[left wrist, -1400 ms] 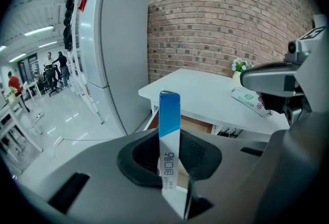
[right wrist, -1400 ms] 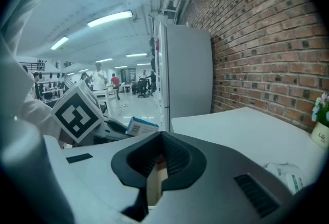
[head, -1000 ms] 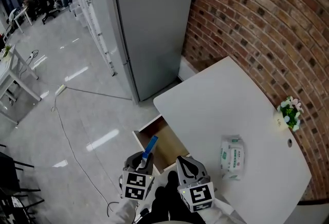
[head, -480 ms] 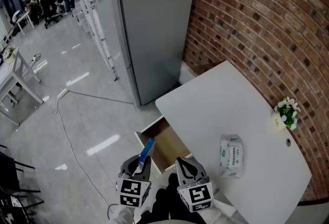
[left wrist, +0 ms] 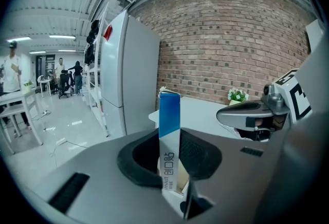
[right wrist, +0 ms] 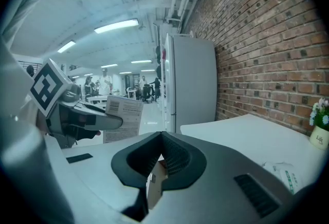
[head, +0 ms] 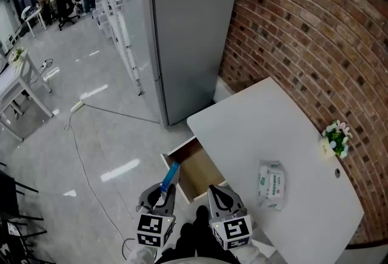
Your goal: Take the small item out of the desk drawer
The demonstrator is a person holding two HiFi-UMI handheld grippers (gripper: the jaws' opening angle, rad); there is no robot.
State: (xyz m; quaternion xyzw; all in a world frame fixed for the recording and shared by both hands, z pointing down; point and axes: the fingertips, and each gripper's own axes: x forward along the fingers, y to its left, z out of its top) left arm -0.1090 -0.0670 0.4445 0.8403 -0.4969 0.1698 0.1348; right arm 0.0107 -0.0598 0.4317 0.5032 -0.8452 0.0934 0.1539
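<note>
My left gripper (head: 160, 195) is shut on a slim blue and white box (head: 170, 175), which stands upright between its jaws (left wrist: 169, 130). It hovers just left of the open desk drawer (head: 197, 167), above the floor. The drawer's wooden inside shows no other item. My right gripper (head: 220, 195) hangs over the drawer's near end with its jaws shut and nothing between them (right wrist: 162, 159). From the right gripper view, the box (right wrist: 123, 117) shows at the left in the other gripper.
The white desk (head: 260, 129) carries a pack of wipes (head: 271, 183) and a small flower pot (head: 335, 137) by the brick wall. A grey fridge (head: 188, 26) stands behind the desk. A cable (head: 79, 154) runs across the floor at the left. People are far off.
My left gripper has drifted a little left and back from the drawer with the box in it. The right gripper has stayed put.
</note>
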